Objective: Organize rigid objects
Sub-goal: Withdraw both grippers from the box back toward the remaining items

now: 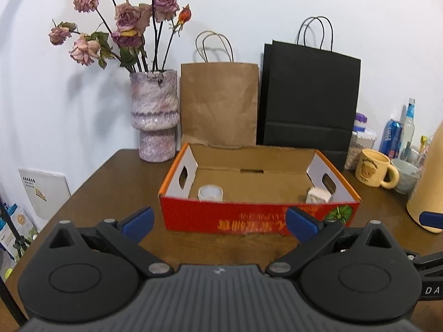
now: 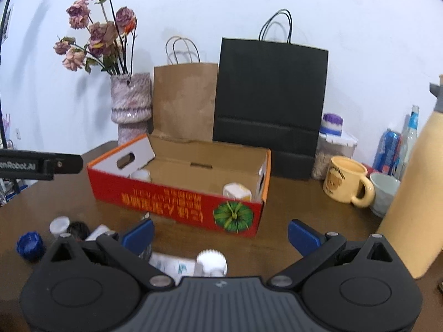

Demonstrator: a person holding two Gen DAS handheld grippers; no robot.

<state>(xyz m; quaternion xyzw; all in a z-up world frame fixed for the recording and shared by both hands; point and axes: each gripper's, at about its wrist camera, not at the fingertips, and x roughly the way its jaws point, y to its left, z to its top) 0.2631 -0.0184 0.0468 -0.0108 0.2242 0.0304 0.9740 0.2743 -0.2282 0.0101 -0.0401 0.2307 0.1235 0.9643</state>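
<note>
A red and orange cardboard box (image 1: 249, 218) (image 2: 177, 202) stands open on the brown table. Inside it are a white round jar (image 1: 210, 192) (image 2: 140, 175) at the left and a white container (image 1: 317, 195) (image 2: 237, 191) at the right. My left gripper (image 1: 220, 225) is open just in front of the box, nothing between its fingers. My right gripper (image 2: 221, 236) is open too, above a white-capped bottle (image 2: 211, 262) lying on the table. Left of it lie a blue cap (image 2: 30, 244), a white cap (image 2: 59, 225) and a dark lid (image 2: 79, 229).
Against the wall stand a vase of dried roses (image 1: 153, 116), a brown paper bag (image 1: 220, 105) and a black bag (image 1: 310, 102). A yellow mug (image 2: 347, 184), a pale cup (image 2: 384, 193), a tall tan bottle (image 2: 418, 193), cans and jars crowd the right side.
</note>
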